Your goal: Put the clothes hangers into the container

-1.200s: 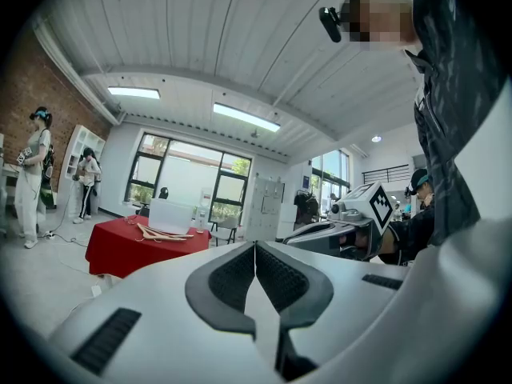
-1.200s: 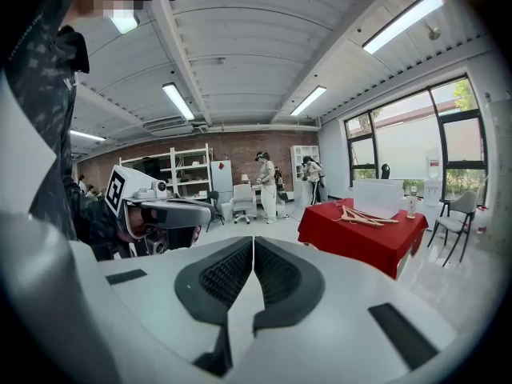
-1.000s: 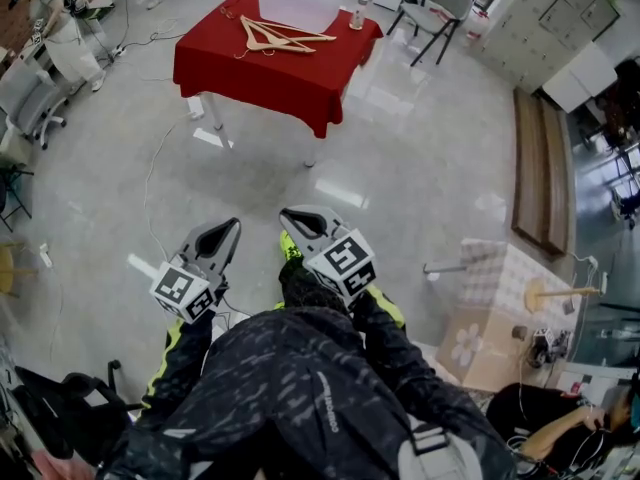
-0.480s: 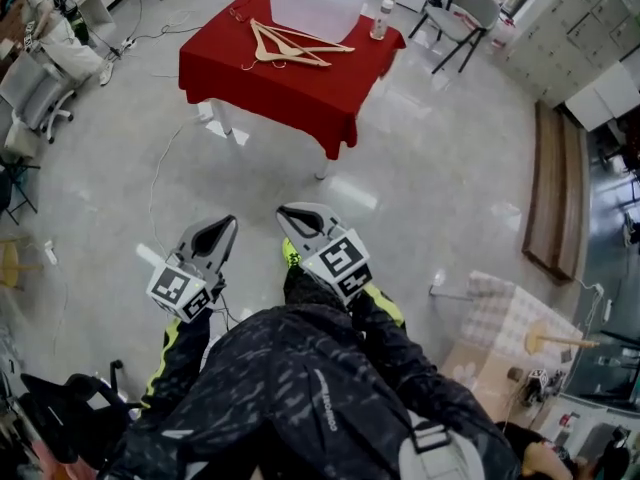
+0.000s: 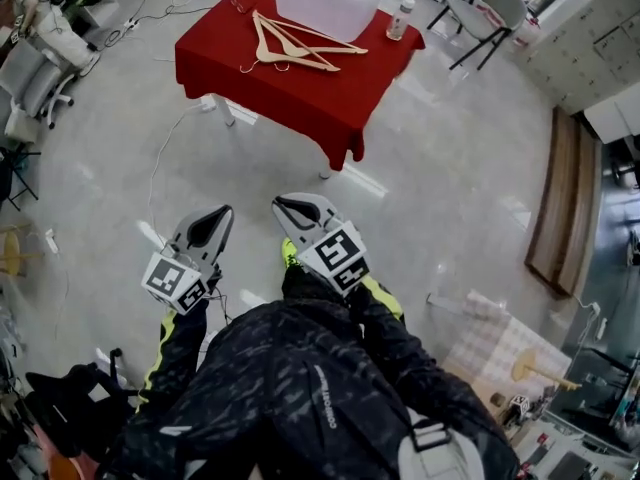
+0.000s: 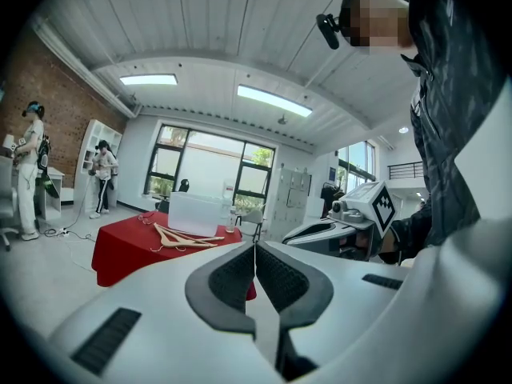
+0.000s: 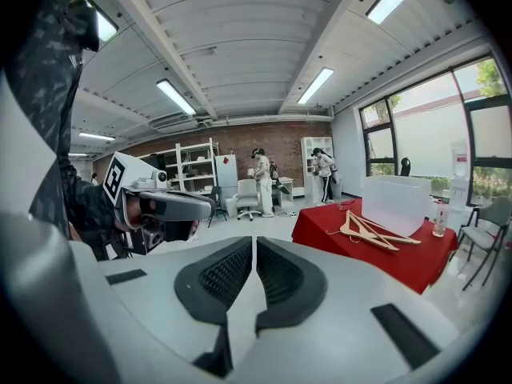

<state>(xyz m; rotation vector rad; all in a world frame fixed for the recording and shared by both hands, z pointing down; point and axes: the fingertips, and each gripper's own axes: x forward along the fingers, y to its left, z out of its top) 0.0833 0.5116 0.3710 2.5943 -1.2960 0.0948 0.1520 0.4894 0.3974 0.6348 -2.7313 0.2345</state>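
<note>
Closed, empty left gripper (image 5: 224,211), right gripper (image 5: 281,204), hangers (image 5: 290,46) well ahead on table (image 5: 300,103)

Fig.: open workshop rm. Glossy grey floor (image 5: 450,168); table w/ red cloth (image 5: 290,98) at top centre; wooden bench (image 5: 560,198) and white lockers (image 5: 590,38) at right. Brick wall (image 7: 264,138) w/ white shelving (image 7: 188,170), office chair (image 7: 246,192); tall windows (image 6: 200,166); ceiling strip lights (image 7: 180,96) lit.

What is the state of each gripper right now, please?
Left gripper: closed, holding nothing.
Right gripper: closed, holding nothing.
</note>
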